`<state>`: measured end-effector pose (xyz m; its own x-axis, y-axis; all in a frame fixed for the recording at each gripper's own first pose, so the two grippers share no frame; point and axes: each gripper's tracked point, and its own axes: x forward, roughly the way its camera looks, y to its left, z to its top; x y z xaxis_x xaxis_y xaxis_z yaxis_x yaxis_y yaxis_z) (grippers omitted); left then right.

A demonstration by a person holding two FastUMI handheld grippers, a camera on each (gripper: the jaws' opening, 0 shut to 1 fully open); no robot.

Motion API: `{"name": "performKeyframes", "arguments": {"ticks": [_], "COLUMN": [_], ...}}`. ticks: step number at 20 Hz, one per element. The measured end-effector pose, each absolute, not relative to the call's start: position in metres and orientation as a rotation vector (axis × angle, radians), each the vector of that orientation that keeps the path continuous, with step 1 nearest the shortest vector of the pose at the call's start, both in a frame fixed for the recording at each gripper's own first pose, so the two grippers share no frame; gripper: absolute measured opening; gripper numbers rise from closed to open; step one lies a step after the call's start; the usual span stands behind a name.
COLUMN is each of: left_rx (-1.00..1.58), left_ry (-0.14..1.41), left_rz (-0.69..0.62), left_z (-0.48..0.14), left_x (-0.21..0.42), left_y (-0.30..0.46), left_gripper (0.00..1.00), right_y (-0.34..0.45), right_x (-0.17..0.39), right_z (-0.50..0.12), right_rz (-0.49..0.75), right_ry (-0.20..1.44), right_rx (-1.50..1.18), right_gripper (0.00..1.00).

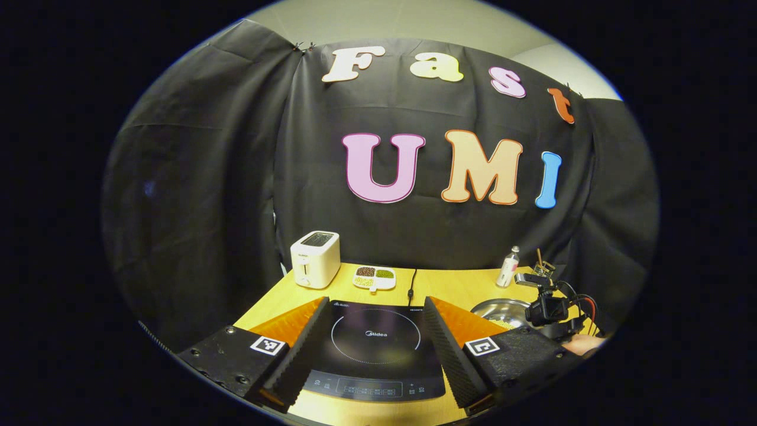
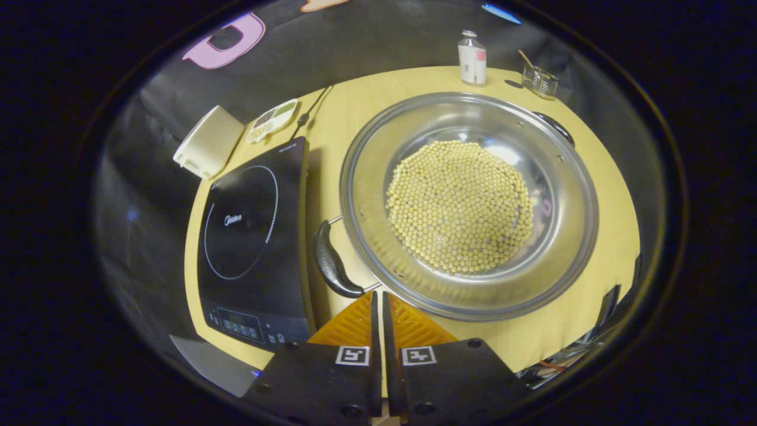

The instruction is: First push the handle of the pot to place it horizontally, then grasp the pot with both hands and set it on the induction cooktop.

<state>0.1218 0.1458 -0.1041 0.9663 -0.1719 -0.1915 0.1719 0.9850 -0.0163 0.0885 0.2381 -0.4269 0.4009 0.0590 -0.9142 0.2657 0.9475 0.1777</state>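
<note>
A steel pot (image 2: 473, 112) holding yellow beans (image 2: 461, 204) stands on the wooden table (image 2: 366, 106), right of the black induction cooktop (image 2: 248, 236). One black handle (image 2: 331, 260) sticks out on the pot's near left side, and a second black handle (image 2: 556, 127) shows at its far right rim. My right gripper (image 2: 378, 294) is shut with nothing in it, tips just beside the near handle's lower end. My left gripper (image 1: 375, 302) is open above the cooktop (image 1: 375, 343), one finger to each side. In the left gripper view the pot (image 1: 502, 310) lies right, under the right gripper (image 1: 550, 307).
A white toaster (image 1: 315, 258) and a divided dish of beans (image 1: 374, 277) stand at the table's back left. A small bottle (image 2: 472, 57) and a glass holder (image 2: 539, 80) sit behind the pot. The cooktop's cable (image 1: 411, 281) runs toward the wall.
</note>
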Motion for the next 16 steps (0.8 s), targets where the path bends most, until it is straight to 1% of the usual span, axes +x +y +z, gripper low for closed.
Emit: {"name": "performKeyframes", "arguments": {"ticks": [1, 2, 3, 4, 5, 7, 8, 11, 12, 13, 14, 15, 16], "left_rx": [-0.003, -0.006, -0.006, -0.006, -0.006, -0.005, -0.003, 0.001, 0.001, 0.001, -0.001, -0.003, -0.006], "left_ry": [0.202, 0.208, 0.217, 0.225, 0.233, 0.247, 0.251, 0.257, 0.258, 0.26, 0.264, 0.267, 0.271], "left_rz": [-0.169, -0.165, -0.159, -0.154, -0.149, -0.141, -0.136, -0.125, -0.123, -0.122, -0.121, -0.122, -0.125], "left_z": [-0.107, -0.109, -0.112, -0.114, -0.117, -0.122, -0.122, -0.123, -0.123, -0.125, -0.127, -0.128, -0.128], "left_x": [0.122, 0.122, 0.121, 0.122, 0.121, 0.121, 0.121, 0.122, 0.123, 0.123, 0.123, 0.123, 0.123], "left_y": [0.147, 0.15, 0.153, 0.155, 0.158, 0.162, 0.165, 0.17, 0.171, 0.171, 0.171, 0.171, 0.17], "left_gripper": [0.95, 0.91, 0.91, 0.95, 0.91, 0.91, 0.95, 0.95, 0.91, 0.95, 0.95, 0.95, 0.95], "right_y": [0.241, 0.248, 0.251, 0.253, 0.255, 0.258, 0.261, 0.263, 0.262, 0.262, 0.261, 0.26, 0.259], "right_x": [0.096, 0.1, 0.106, 0.114, 0.12, 0.13, 0.134, 0.15, 0.157, 0.161, 0.163, 0.164, 0.163], "right_z": [-0.427, -0.426, -0.427, -0.426, -0.426, -0.424, -0.422, -0.415, -0.413, -0.412, -0.411, -0.408, -0.408], "right_rz": [-0.143, -0.155, -0.166, -0.177, -0.187, -0.205, -0.215, -0.237, -0.242, -0.245, -0.246, -0.247, -0.242], "right_ry": [1.154, 1.149, 1.144, 1.138, 1.133, 1.124, 1.12, 1.09, 1.083, 1.078, 1.077, 1.074, 1.077], "right_rx": [0.34, 0.367, 0.393, 0.415, 0.434, 0.467, 0.484, 0.541, 0.553, 0.559, 0.562, 0.564, 0.562], "right_gripper": [0.0, 0.06, 0.06, 0.06, 0.06, 0.06, 0.0, 0.0, 0.0, 0.0, 0.0, 0.06, 0.06]}}
